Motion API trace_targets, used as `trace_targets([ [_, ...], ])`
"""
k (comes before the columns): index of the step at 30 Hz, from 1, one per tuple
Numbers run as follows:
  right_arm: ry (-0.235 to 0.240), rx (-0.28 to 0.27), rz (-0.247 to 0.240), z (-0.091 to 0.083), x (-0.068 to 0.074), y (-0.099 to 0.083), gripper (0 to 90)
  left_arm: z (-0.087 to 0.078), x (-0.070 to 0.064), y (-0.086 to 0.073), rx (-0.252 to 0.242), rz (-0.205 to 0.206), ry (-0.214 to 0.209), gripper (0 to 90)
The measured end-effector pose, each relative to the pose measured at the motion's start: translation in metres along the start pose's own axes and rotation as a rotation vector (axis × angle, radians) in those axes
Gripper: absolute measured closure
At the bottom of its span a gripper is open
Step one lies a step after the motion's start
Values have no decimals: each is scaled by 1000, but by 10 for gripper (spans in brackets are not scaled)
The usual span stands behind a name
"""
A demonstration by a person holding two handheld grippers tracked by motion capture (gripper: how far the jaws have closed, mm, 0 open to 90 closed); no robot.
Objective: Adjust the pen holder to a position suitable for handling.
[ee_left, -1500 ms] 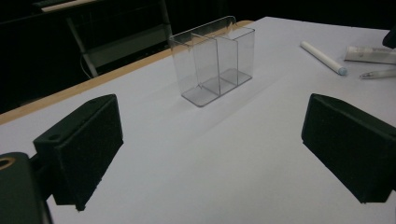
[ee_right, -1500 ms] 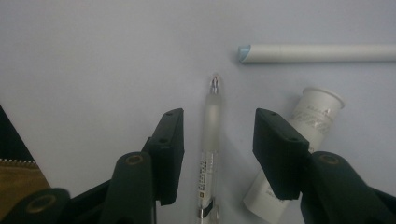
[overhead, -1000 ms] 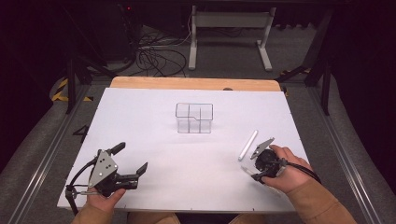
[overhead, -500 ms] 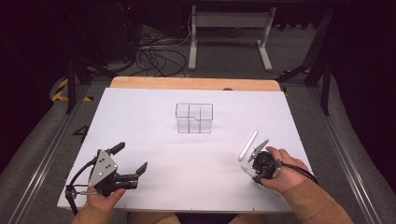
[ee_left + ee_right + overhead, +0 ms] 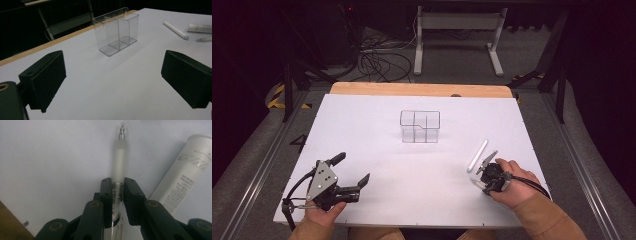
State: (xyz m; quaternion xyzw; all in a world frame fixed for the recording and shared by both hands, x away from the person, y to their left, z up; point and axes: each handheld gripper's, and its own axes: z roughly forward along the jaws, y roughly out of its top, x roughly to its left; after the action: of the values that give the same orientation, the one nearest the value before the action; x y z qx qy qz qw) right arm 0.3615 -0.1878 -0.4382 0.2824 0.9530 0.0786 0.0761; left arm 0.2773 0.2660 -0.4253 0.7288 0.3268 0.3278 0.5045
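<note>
1. The right tongs (image 5: 117,195) are clamped on a slim frosted-clear pen with a clear tip (image 5: 119,157). Its barrel runs straight out between the two black jaws, and the pen sits low over the white worktop (image 5: 377,130) at its right near side.
2. Just beside the pen lies a white cylindrical tube with grey printed text (image 5: 185,177). In the high view it lies on the worktop just left of the right tongs (image 5: 486,167); lift clear of it so the pen does not nudge it.
3. The grip sits toward the pen's back half, so the front end hangs long. I judge a slow, level lift best, keeping the barrel in line with the jaws so it does not pivot.
4. The likely goal is the clear plastic organiser with upright dividers (image 5: 420,126), standing mid-worktop, well apart from the pen. Tip the pen upright over one compartment before letting go.
5. The left tongs (image 5: 351,172) rest at the near left with jaws wide apart, holding nothing. They could steady the organiser (image 5: 116,31), which looks light and may slide.
</note>
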Motion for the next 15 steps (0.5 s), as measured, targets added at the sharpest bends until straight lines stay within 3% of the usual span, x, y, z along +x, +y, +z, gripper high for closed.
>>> trace_targets([
  [15, -4, 8, -23, 0, 1, 2, 802, 0, 0, 0, -1, -4, -1, 65],
])
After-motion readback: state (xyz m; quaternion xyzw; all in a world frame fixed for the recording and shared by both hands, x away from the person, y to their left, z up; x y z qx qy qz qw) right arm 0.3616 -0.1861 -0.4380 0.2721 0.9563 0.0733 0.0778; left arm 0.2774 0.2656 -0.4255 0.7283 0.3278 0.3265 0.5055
